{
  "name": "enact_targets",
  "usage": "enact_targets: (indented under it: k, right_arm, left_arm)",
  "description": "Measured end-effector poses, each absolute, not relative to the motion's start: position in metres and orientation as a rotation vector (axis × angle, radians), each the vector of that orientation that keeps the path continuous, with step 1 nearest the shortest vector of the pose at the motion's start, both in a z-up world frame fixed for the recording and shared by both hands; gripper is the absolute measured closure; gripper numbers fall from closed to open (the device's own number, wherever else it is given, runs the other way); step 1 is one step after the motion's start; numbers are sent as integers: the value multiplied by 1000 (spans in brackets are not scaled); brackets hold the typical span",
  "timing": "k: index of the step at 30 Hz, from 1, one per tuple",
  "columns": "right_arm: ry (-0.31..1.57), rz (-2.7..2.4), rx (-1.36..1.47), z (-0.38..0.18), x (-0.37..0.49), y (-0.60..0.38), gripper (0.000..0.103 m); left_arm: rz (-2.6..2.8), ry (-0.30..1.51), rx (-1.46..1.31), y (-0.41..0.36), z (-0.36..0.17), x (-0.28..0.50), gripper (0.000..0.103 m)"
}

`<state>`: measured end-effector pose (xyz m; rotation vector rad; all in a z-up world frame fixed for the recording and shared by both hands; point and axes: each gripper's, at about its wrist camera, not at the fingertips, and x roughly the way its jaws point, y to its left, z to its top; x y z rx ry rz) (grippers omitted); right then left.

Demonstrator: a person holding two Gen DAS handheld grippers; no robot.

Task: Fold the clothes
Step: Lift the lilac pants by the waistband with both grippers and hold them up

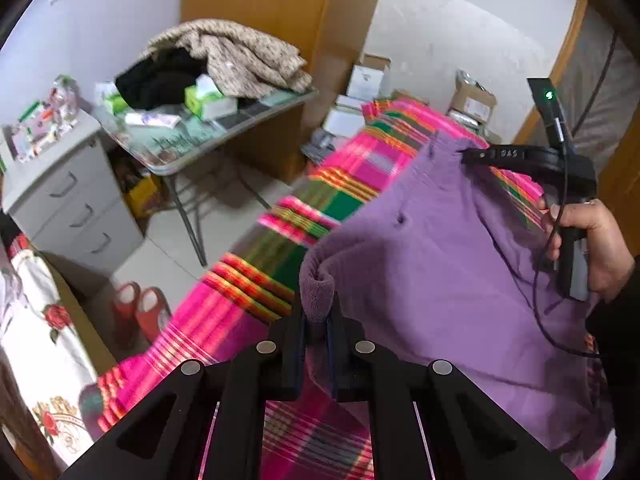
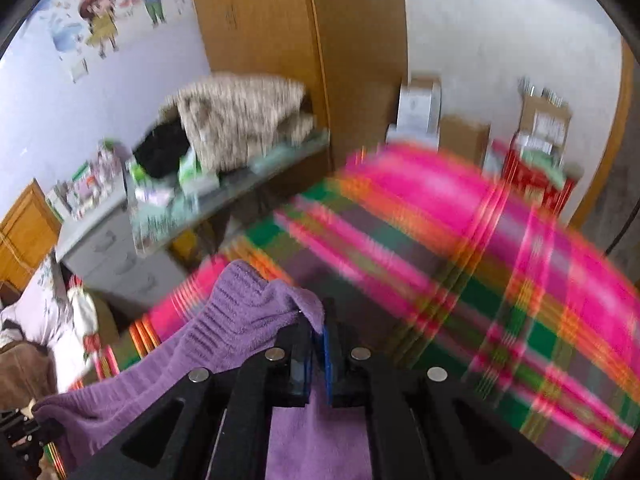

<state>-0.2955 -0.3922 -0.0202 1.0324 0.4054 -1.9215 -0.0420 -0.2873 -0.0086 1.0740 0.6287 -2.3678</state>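
1. My left gripper (image 1: 316,320) is clenched on a rolled edge of the purple garment (image 1: 440,260).
2. My right gripper (image 2: 318,328) grips another edge of it, jaws nearly closed on the fabric.
3. The garment hangs between both, over the pink plaid bedspread (image 2: 460,240).

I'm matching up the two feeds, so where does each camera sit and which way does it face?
Left wrist: on the left tool, looking down at the purple garment on the plaid bedspread; right hand shows.
Right wrist: on the right tool, facing down the bed; no hand shows.
Shared: garment, bedspread, cluttered table.
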Motion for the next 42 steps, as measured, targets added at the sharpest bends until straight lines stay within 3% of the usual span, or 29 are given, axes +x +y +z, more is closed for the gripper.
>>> enact_targets:
  k: [2, 8, 13, 20, 24, 25, 27, 28, 32, 33, 34, 35, 42]
  right_arm:
    - [417, -1920, 1024, -24, -294, -383, 94]
    - [362, -1884, 960, -5, -285, -357, 67]
    - [473, -1807, 984, -19, -263, -364, 67]
    - [622, -1685, 1030, -52, -226, -399, 67]
    - [619, -1689, 1033, -57, -225, -405, 66]
    - [627, -1693, 1028, -57, -224, -406, 67]
    - [642, -1700, 1018, -57, -223, -408, 94]
    - [647, -1703, 1014, -57, -222, -409, 98]
    - [633, -1720, 994, -54, -221, -413, 100]
    - [619, -1726, 989, -53, -222, -414, 100]
    - [606, -1731, 984, -51, -223, -415, 100]
    - [592, -1737, 978, -49, -224, -416, 100]
    - [524, -1769, 903, -22, -225, -434, 100]
  left_arm:
    - [-2381, 634, 1074, -284, -8, -41, 93]
    - [-2378, 651, 1046, -281, -2, -32, 85]
    - [-2374, 654, 1002, -281, 3, -23, 75]
    - [-2328, 670, 1116, -283, -21, -39, 75]
    - [-2276, 652, 1083, -292, -24, -34, 75]
    - [-2272, 666, 1088, -295, -25, -34, 75]
    - [-2267, 670, 1105, -295, -29, -36, 75]
    - [-2264, 672, 1113, -295, -31, -37, 75]
    - [-2278, 670, 1110, -294, -33, -40, 73]
    - [-2288, 661, 1097, -293, -32, -39, 78]
    - [-2299, 644, 1078, -292, -30, -39, 90]
    - [-2310, 627, 1059, -291, -28, -38, 93]
    - [-2352, 623, 898, -296, -5, -23, 95]
